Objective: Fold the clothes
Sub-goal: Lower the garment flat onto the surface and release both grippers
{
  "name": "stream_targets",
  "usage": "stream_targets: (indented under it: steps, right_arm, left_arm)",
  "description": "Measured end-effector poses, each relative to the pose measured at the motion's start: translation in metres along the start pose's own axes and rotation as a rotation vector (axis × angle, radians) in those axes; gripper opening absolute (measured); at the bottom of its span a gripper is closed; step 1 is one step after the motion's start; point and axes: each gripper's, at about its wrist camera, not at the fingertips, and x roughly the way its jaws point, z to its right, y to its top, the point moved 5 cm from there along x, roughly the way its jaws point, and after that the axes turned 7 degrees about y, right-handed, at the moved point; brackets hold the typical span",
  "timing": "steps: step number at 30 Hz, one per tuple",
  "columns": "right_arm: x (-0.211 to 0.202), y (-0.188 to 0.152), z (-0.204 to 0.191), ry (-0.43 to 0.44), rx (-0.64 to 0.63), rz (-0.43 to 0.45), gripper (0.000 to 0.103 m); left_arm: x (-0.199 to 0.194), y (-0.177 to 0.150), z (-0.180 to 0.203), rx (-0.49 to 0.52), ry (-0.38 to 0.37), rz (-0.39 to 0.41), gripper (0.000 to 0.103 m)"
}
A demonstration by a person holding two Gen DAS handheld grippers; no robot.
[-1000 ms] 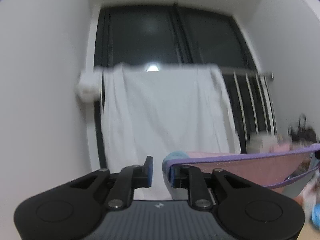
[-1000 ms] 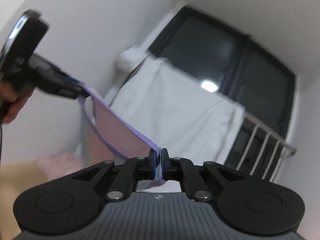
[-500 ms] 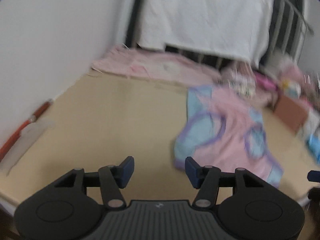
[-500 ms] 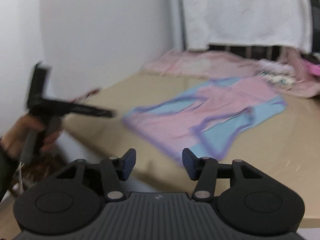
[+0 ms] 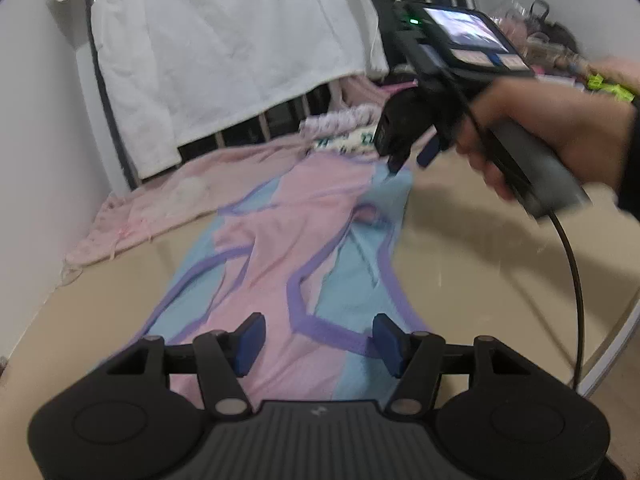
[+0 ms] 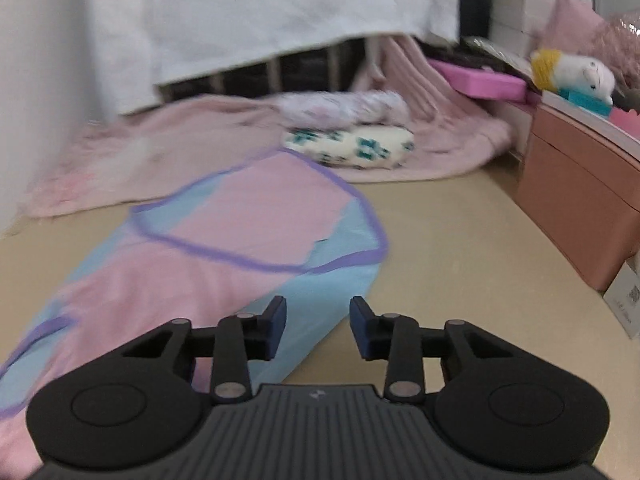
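Hovering with jaws spread wide and empty, the left gripper (image 5: 316,338) frames the pink-and-blue garment (image 5: 280,248), lying flat on the tan table (image 5: 480,264) at frame centre. The right gripper (image 6: 318,328), also open and holding nothing, hangs over its blue edge. A second earlier both pinched the garment aloft; now laid out, it likely needs an edge gripped for folding.

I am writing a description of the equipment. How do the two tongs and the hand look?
Both the left tongs and the right tongs are black, with blue pads and a ribbed grey body bearing a small logo. The right tongs carry a lit screen, a grey handle and a black cable. The bare right hand shows a dark cuff.
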Motion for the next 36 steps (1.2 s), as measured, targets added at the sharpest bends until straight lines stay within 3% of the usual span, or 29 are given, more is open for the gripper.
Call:
stream_targets:
  steps: [1,3,5,11,14,16,17,19,20,22,23,24,27,28,30,32,33,34,36]
  right_arm:
    - [0.011,0.004,0.005,-0.015,0.004,-0.009,0.035]
    - [0.029,0.009,0.014,-0.031,0.025,-0.04,0.028]
    - [0.039,0.009,0.02,-0.051,0.035,-0.08,0.013]
    - [0.013,-0.026,0.005,-0.173,-0.152,-0.132,0.002]
    - [-0.03,-0.07,-0.011,-0.249,-0.262,-0.122,0.002]
    - [-0.066,-0.103,-0.024,-0.277,-0.298,-0.108,0.002]
    - [-0.085,-0.118,-0.031,-0.262,-0.309,-0.101,0.002]
    - [-0.124,-0.139,-0.046,-0.166,-0.296,-0.07,0.007]
    - [-0.14,-0.143,-0.052,-0.071,-0.27,-0.036,0.009]
    - [-0.158,-0.138,-0.058,0.106,-0.221,0.031,0.018]
    - [-0.162,-0.133,-0.06,0.167,-0.201,0.058,0.022]
    - [-0.159,-0.128,-0.064,0.195,-0.198,0.066,0.022]
    - [-0.146,-0.122,-0.083,0.273,-0.215,0.033,0.022]
    - [-0.145,-0.124,-0.091,0.313,-0.215,0.022,0.022]
    - [-0.144,-0.132,-0.108,0.391,-0.225,0.004,0.038]
    - [-0.143,-0.14,-0.117,0.388,-0.258,0.003,0.041]
    - [-0.142,-0.143,-0.119,0.375,-0.263,0.005,0.041]
    - [-0.141,-0.145,-0.12,0.372,-0.262,0.005,0.041]
    - [-0.139,-0.148,-0.119,0.397,-0.243,-0.006,0.04]
  left_arm:
    - [0.0,-0.002,-0.003,-0.021,-0.025,-0.007,0.038]
    - [-0.001,-0.004,-0.009,-0.034,-0.061,-0.031,0.008]
    - [-0.003,-0.007,-0.019,-0.002,-0.061,-0.045,0.007]
    - [-0.019,-0.033,-0.077,0.019,-0.077,-0.061,0.007]
    - [-0.028,-0.057,-0.125,0.074,0.011,-0.042,0.012]
    - [-0.022,-0.073,-0.171,0.007,0.172,-0.066,0.019]
    - [-0.022,-0.077,-0.191,-0.048,0.228,-0.079,0.025]
    - [-0.027,-0.078,-0.225,-0.179,0.291,-0.099,0.026]
    - [-0.032,-0.075,-0.236,-0.251,0.293,-0.084,0.028]
    - [-0.044,-0.06,-0.232,-0.326,0.214,-0.012,0.041]
    - [-0.047,-0.052,-0.221,-0.318,0.151,0.017,0.051]
    - [-0.046,-0.044,-0.205,-0.288,0.084,0.033,0.056]
    - [-0.027,-0.034,-0.157,-0.116,-0.054,0.023,0.06]
    - [-0.02,-0.034,-0.147,-0.074,-0.063,0.015,0.06]
    - [-0.006,-0.04,-0.142,-0.044,-0.031,-0.016,0.059]
    - [0.008,-0.046,-0.153,-0.088,-0.03,-0.062,0.057]
    - [0.014,-0.049,-0.163,-0.138,-0.033,-0.08,0.051]
    - [0.016,-0.05,-0.174,-0.197,-0.046,-0.087,0.043]
    - [0.013,-0.055,-0.185,-0.25,-0.083,-0.102,0.016]
